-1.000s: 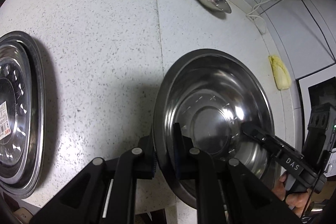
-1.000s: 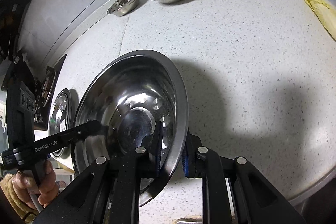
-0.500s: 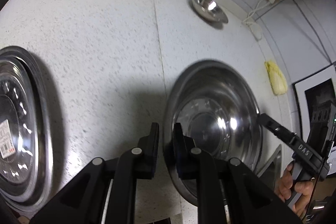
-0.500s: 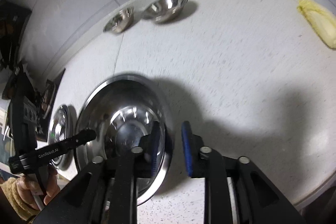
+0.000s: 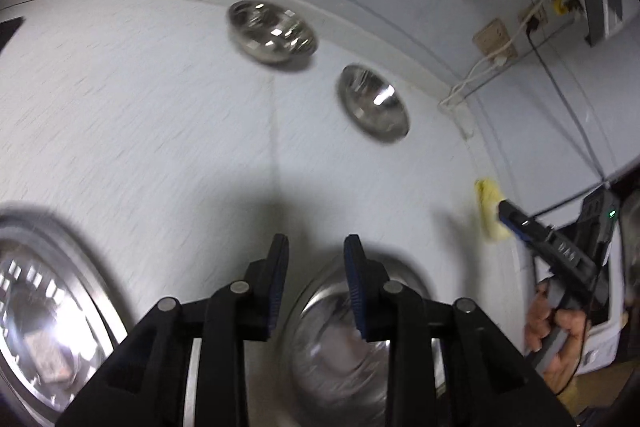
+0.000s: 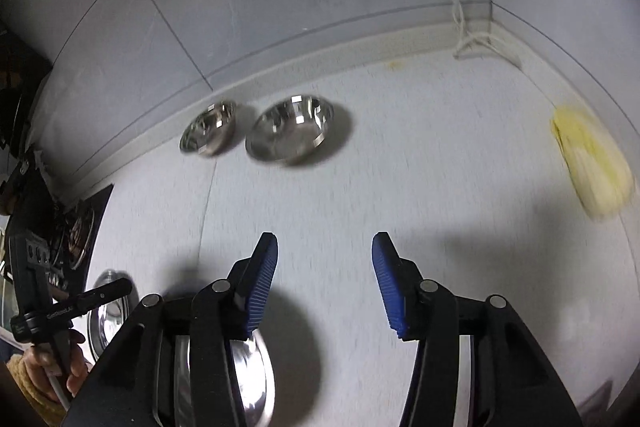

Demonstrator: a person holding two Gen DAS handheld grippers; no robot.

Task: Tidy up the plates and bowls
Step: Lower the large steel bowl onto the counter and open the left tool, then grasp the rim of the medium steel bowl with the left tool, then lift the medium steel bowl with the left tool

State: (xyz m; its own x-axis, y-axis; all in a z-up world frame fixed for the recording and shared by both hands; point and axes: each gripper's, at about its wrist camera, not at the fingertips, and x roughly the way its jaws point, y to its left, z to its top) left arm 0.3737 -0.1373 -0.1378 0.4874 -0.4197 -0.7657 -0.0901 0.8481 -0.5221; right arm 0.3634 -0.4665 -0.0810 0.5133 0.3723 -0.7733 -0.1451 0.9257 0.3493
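The jaws of the left gripper [image 5: 316, 247] and the right gripper [image 6: 324, 247] have just been opened, and nothing is held between their ribbed blue pads. A round, shiny steel plate [image 5: 340, 343] is seen flat on the speckled white counter [image 5: 160, 131] under them. Two small shiny bowls [image 6: 288, 135] are set side by side near the wall.

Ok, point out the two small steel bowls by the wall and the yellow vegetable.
Larger small bowl [image 6: 294, 131], right wrist view, on its inner base.
Smaller small bowl [image 6: 208, 133], right wrist view, on its inside.
Yellow vegetable [image 6: 592, 159], right wrist view, mid-body.
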